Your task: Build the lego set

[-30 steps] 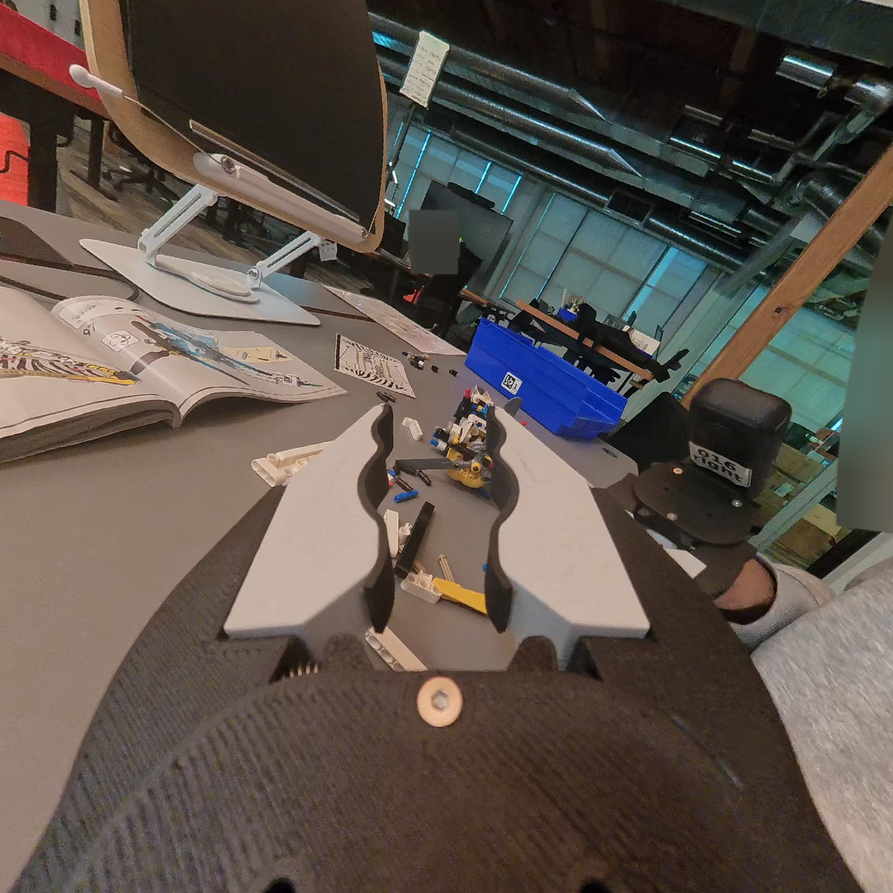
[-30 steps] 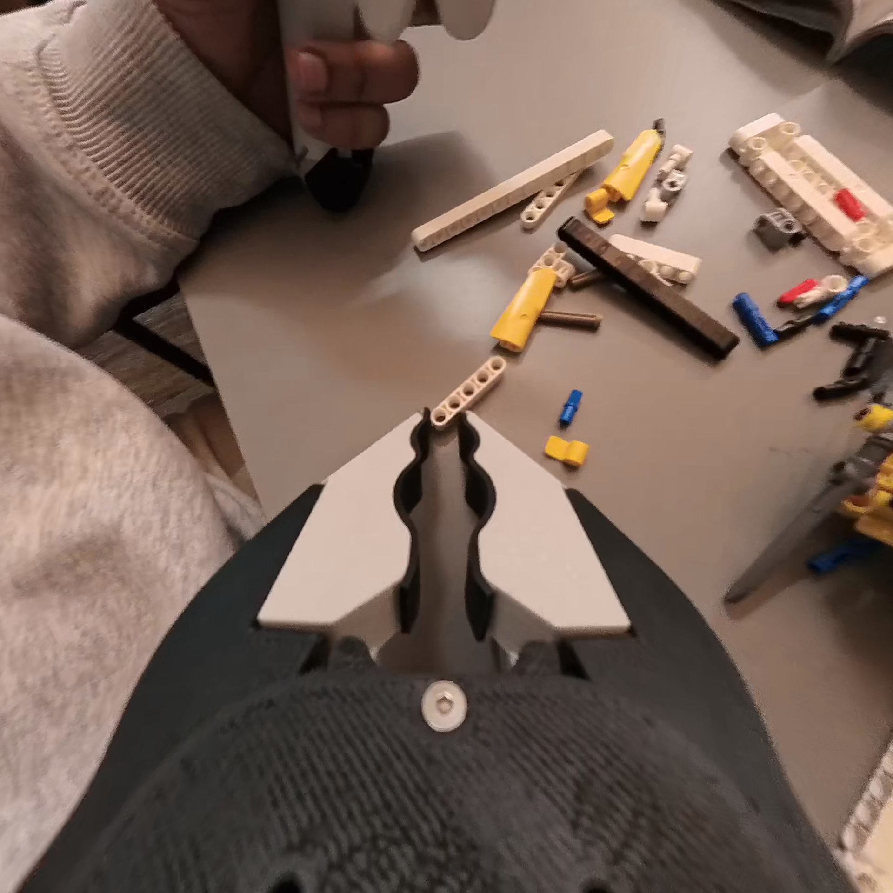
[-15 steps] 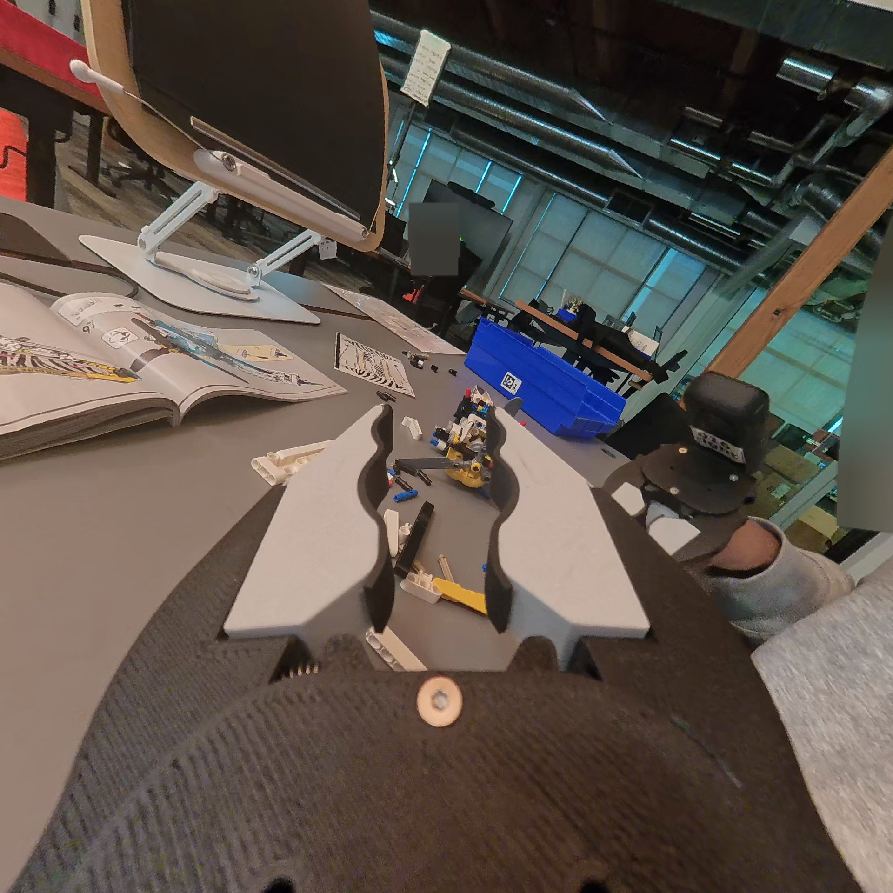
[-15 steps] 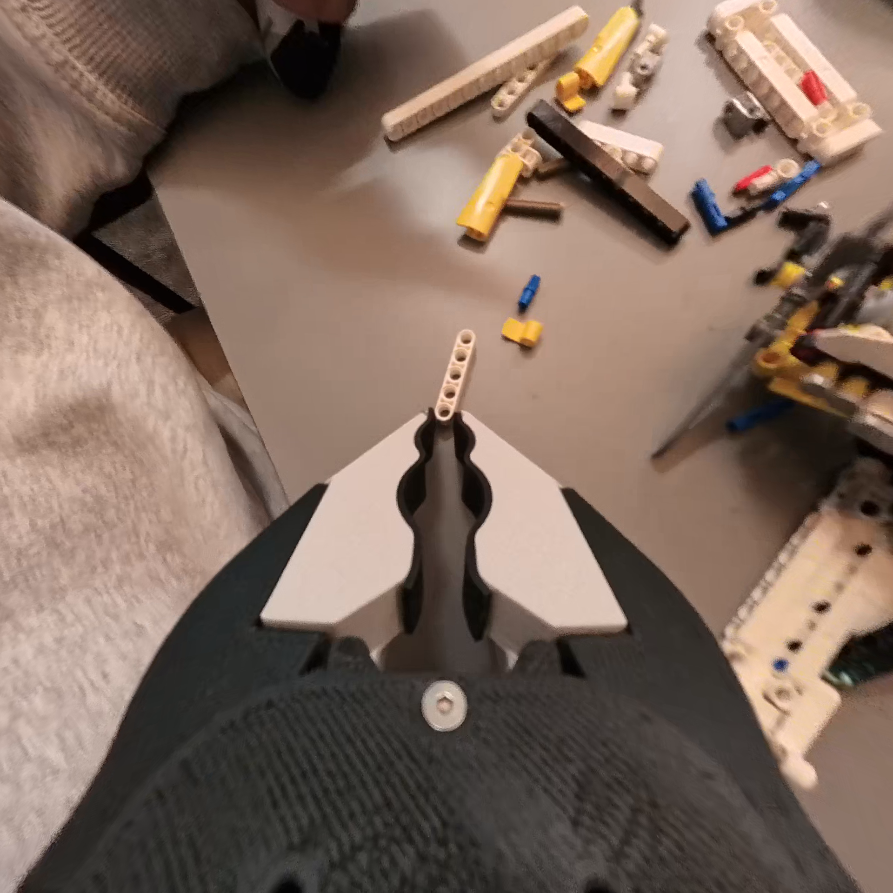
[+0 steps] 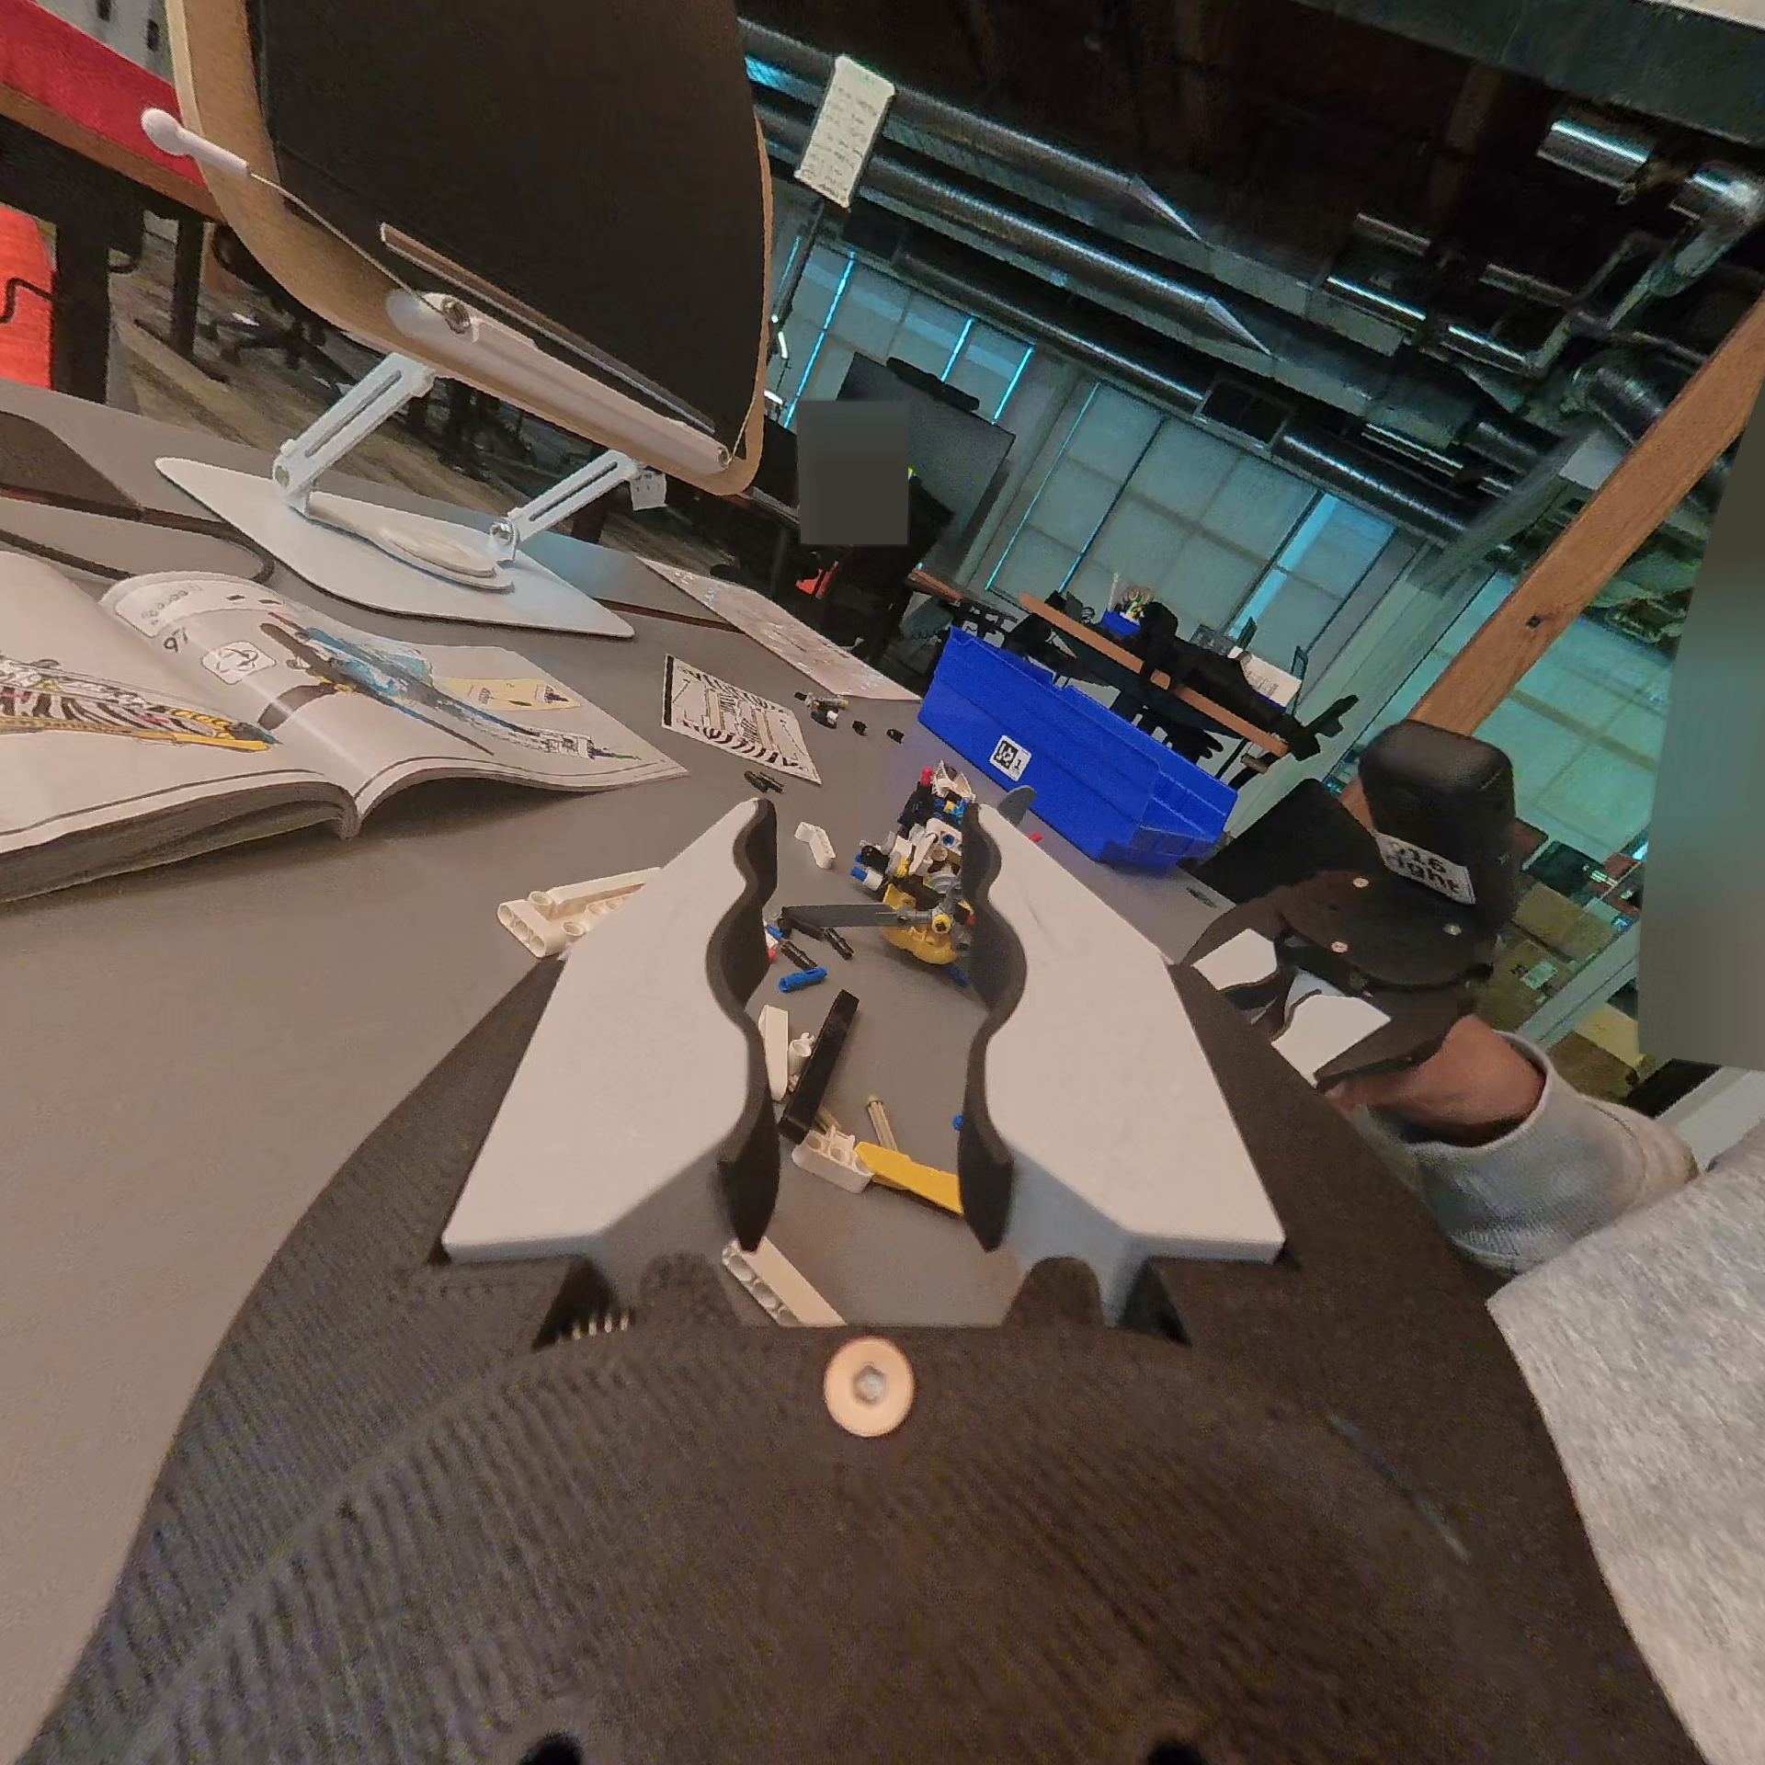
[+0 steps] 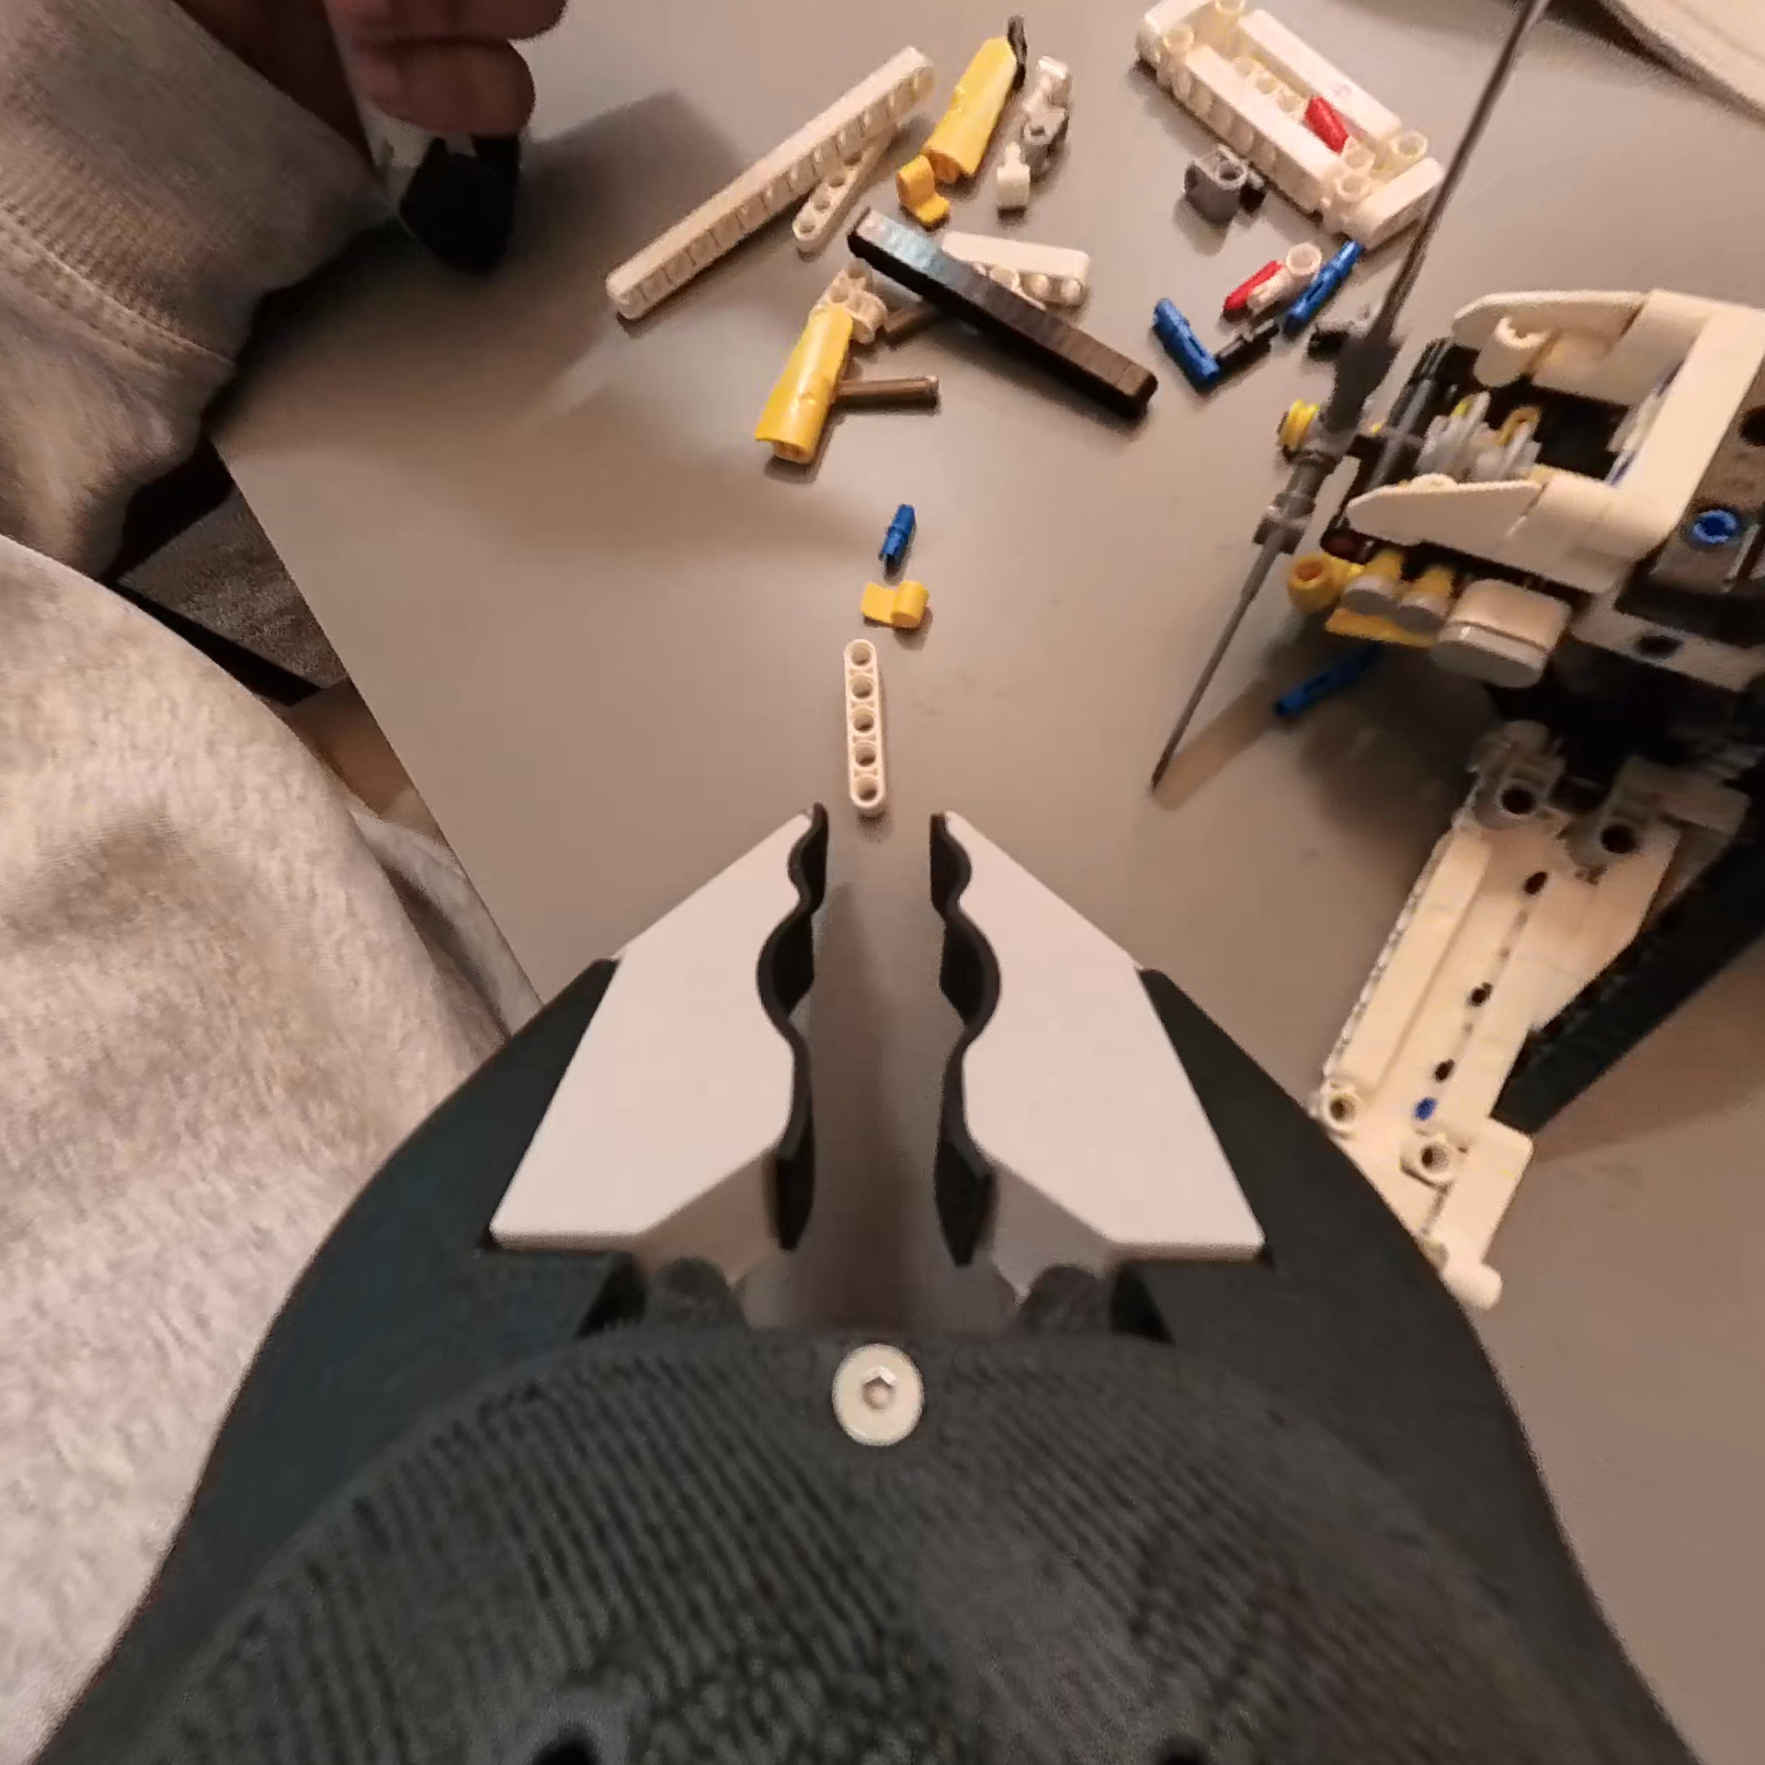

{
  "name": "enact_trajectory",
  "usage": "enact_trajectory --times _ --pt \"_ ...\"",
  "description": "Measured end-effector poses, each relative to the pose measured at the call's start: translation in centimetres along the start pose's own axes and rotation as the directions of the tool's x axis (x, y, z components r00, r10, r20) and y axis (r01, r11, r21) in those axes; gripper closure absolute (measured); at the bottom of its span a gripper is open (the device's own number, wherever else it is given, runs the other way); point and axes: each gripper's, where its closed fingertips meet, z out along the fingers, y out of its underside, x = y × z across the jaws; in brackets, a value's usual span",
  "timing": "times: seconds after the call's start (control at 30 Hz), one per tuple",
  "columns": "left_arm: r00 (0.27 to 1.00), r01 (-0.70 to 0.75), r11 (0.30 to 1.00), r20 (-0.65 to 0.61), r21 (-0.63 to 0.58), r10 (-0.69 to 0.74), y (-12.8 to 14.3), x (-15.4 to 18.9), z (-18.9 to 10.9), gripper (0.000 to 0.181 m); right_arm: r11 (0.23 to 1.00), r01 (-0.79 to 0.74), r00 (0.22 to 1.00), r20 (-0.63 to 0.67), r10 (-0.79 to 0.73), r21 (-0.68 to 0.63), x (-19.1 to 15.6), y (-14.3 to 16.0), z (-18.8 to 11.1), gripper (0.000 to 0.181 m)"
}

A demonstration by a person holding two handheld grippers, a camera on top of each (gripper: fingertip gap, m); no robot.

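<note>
My right gripper (image 6: 877, 827) is open and empty above the grey table (image 6: 592, 592). A small white beam with holes (image 6: 864, 726) lies flat just beyond its fingertips. A small yellow piece (image 6: 893, 604) and a blue pin (image 6: 898, 530) lie past it. The partly built white, yellow and black model (image 6: 1528, 478) stands at the right. My left gripper (image 5: 864, 819) is open and empty, held low over the table and pointed at the model (image 5: 922, 879). Loose pieces show between its fingers, among them a black beam (image 5: 821, 1060).
A long white beam (image 6: 774, 181), a black beam (image 6: 1003, 325), yellow pieces (image 6: 807, 387) and a white assembly (image 6: 1280, 105) lie at the back. The table edge (image 6: 287, 535) runs along the left. An open booklet (image 5: 287, 726), a screen on a stand (image 5: 497, 191) and a blue bin (image 5: 1070, 764) stand farther off. Spacing between my two grippers at the tips: around 20 cm. To the blue pin (image 6: 898, 530): right tips about 8 cm, left tips about 15 cm.
My right gripper swung right toward the model, then opened and let go of the small white beam, which now lies on the table. My left gripper has stayed still.
</note>
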Motion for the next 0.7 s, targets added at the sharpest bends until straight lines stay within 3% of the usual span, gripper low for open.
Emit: enact_trajectory --times 0.47,0.7 --pt "1.000 0.004 1.000 0.000 0.000 -0.004 0.0 0.0 0.0 0.145 0.999 -0.041 0.999 -0.024 0.042 0.014 -0.3 -0.1 1.5 0.169" --pt "1.000 0.009 1.000 0.000 -0.001 -0.009 0.0 -0.1 0.0 0.145 0.998 0.060 0.998 0.022 -0.060 0.014 -3.7 0.3 1.8 0.175"
